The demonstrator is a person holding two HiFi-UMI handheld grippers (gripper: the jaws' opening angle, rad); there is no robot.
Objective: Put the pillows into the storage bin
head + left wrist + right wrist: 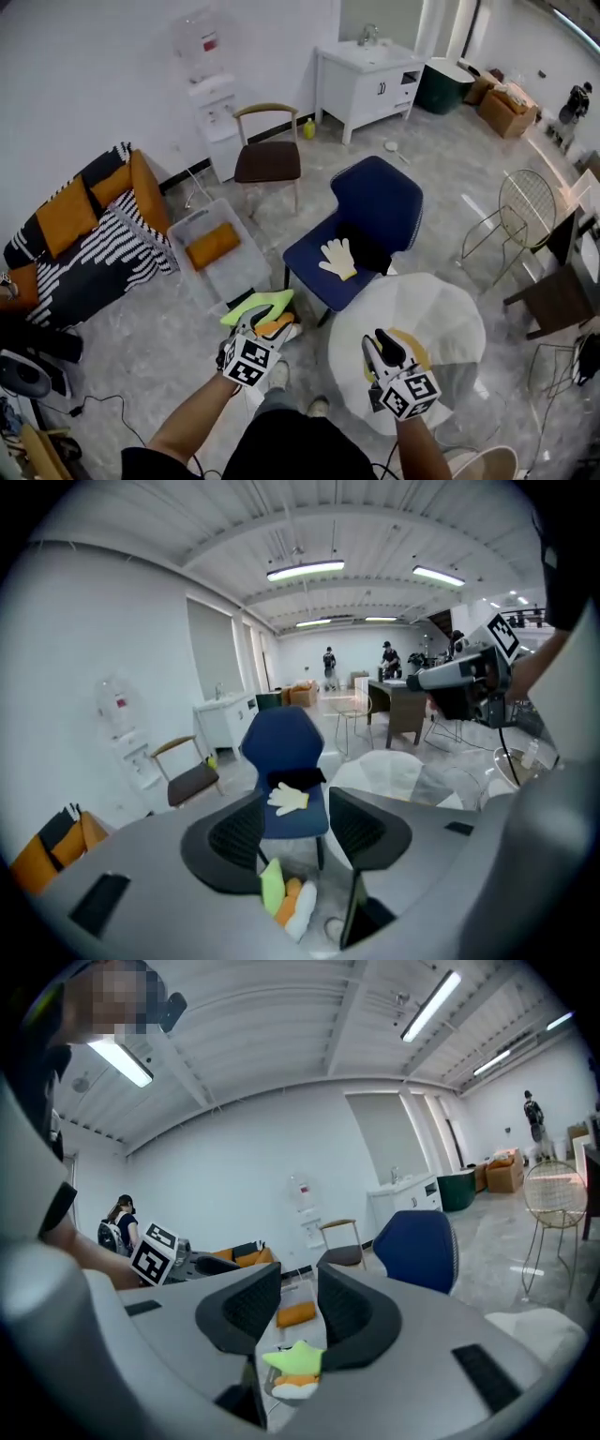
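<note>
One clear plastic storage bin (pixel 236 275) at far left holds a flat, rectangular orange fabric pillow (pixel 214 246). Nearer, a soft carrot-shaped plush (pixel 267 302), green, orange and white, seemingly lies on the floor. Left gripper (pixel 298 822) jaws stand half apart and right gripper (pixel 298 1304) jaws narrow, both empty.

On floor right of sofa (pixel 84 234): storage bin (pixel 234 278), one pillow (pixel 213 245) in it. Second pillow (pixel 257 306) on floor just before bin (between bin and chair (pixel 380 202)). Glove (pixel 338 258) on chair seat. Round table (pixel 441 319) right of chair. Second chair (pixel 267 159) behind bin; sink cabinet (pixel 367 82) at back.
</note>
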